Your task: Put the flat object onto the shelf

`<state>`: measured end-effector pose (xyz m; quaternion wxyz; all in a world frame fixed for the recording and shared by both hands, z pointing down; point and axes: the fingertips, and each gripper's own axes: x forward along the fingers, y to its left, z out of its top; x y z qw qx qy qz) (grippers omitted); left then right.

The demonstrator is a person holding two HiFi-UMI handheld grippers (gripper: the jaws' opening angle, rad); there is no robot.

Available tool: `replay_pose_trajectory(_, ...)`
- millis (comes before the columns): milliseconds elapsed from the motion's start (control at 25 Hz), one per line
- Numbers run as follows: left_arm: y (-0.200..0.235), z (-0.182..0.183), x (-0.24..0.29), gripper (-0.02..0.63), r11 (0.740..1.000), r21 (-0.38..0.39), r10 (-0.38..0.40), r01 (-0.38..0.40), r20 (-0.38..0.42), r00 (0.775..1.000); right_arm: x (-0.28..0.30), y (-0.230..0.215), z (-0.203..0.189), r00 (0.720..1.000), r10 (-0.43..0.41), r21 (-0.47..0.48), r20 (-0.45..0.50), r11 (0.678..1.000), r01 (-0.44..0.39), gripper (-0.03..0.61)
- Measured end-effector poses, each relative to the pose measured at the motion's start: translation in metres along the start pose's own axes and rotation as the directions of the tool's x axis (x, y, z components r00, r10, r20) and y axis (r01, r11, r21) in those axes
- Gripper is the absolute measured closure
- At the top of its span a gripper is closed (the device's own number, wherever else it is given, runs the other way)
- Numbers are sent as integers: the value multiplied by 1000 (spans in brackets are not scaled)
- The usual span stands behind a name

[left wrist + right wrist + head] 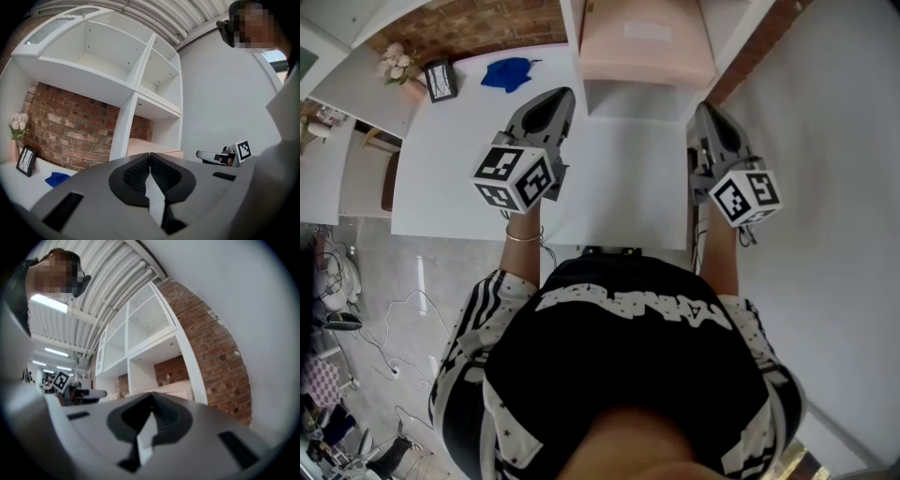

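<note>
As seen from the head camera looking steeply down, a tall white shelf point(637, 101) stands at twelve o'clock, against a red brick wall. Its open compartments rise in two columns in the left gripper view.

A white surface point(619, 192) spreads out in front of the shelf, toward the person. The person point(628, 375) stands at six o'clock, in a black top with white lettering and patterned sleeves, both forearms reaching forward.

The flat object point(647, 47), pale pink, already lies in the lowest shelf compartment at twelve o'clock, level with the surface. Neither gripper touches it.

The left gripper point(558, 96) hangs over the surface at about eleven o'clock of the person. Its tip points toward the shelf and its marker cube sits at the rear. Its own view shows the two dark pads pressed together with nothing between them. The right gripper point(705, 109) sits at about one o'clock, near the right edge of the surface. Its jaws are likewise pressed together and empty.

A crumpled blue cloth point(506, 73) lies on the surface at about ten o'clock of the left gripper. A small black picture frame point(441, 81) leans just left of the cloth. A little bunch of pale flowers point(394, 64) stands beside the frame.
</note>
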<state>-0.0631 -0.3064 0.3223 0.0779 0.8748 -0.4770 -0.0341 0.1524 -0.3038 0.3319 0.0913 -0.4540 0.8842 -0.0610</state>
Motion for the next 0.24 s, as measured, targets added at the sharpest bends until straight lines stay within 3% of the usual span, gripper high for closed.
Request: replay_pose_trajectory(240, 0, 1, 0, 579, 1000, 1, -2, 2, -1, 1000, -1, 0, 2, 1000, -10, -1, -2, 1000, 10, 549)
